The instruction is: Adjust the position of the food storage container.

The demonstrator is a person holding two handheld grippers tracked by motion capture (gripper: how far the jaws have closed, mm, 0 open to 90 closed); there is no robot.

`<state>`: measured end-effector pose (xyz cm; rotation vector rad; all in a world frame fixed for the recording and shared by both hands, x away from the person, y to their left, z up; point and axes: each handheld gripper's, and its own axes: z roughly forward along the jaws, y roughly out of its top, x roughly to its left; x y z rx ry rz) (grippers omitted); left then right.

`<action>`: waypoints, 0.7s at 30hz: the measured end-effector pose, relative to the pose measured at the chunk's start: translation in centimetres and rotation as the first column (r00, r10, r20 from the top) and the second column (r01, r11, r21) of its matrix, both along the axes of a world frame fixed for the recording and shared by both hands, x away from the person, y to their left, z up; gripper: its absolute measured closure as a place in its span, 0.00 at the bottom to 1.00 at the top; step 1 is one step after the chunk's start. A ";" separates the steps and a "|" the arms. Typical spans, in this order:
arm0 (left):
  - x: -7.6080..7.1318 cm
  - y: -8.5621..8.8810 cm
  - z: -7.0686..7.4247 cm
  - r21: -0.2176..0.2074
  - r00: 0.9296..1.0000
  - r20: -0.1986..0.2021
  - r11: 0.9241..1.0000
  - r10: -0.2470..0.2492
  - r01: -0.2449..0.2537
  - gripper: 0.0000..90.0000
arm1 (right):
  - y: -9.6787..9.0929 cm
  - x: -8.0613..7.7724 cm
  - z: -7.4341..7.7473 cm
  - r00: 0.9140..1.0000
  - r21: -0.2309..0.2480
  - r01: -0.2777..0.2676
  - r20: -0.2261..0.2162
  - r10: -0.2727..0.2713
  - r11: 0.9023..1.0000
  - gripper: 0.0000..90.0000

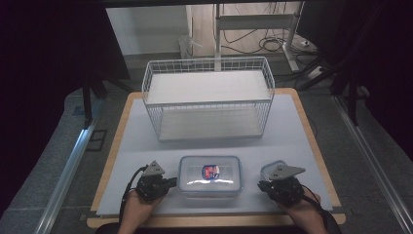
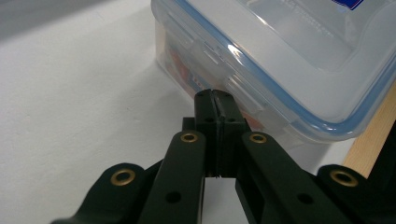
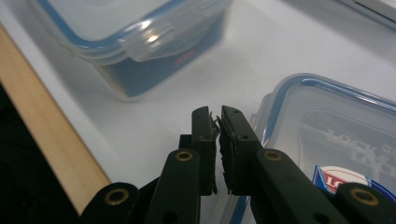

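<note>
While the large clear lidded box point(image 1: 210, 175) sits near the front edge of the white surface point(image 1: 146, 146), between the two hands, the left tongs point(image 1: 171, 182) are pressed together with nothing between them, tips right at its left side clasp. The right tongs point(image 1: 261, 185) are almost closed and empty, beside a smaller lidded box point(image 1: 272, 168), right of the large one; a wire basket point(image 1: 208, 97) stands farther back.

high view: fixed above the near table edge, looks forward and down over the table point(image 1: 146, 141) | left gripper view: low, close against the large clear box point(image 2: 299, 60) | right gripper view: low, faces the same box point(image 3: 135, 42), slightly blurred | all three share that box point(image 1: 210, 175)
</note>
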<state>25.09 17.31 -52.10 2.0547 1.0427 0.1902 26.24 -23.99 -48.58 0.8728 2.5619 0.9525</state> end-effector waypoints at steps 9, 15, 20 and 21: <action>0.1 -0.5 -0.1 -0.014 1.000 -0.005 1.000 -0.009 0.009 1.00 | -1.8 0.9 0.1 0.998 0.001 0.067 0.002 -0.067 0.998 0.95; 0.1 -0.7 0.0 -0.009 1.000 0.003 1.000 -0.018 0.018 1.00 | -1.3 0.5 0.4 0.999 0.027 0.031 0.019 -0.032 0.999 0.90; -0.6 -0.1 0.6 0.043 0.998 0.066 0.999 0.024 -0.027 0.91 | -0.9 0.1 0.5 0.999 0.059 0.002 0.049 -0.005 0.998 0.78; -0.8 0.2 0.7 0.049 0.997 0.076 0.998 0.035 -0.038 0.88 | -0.9 0.1 0.5 0.998 0.068 -0.002 0.059 -0.002 0.998 0.75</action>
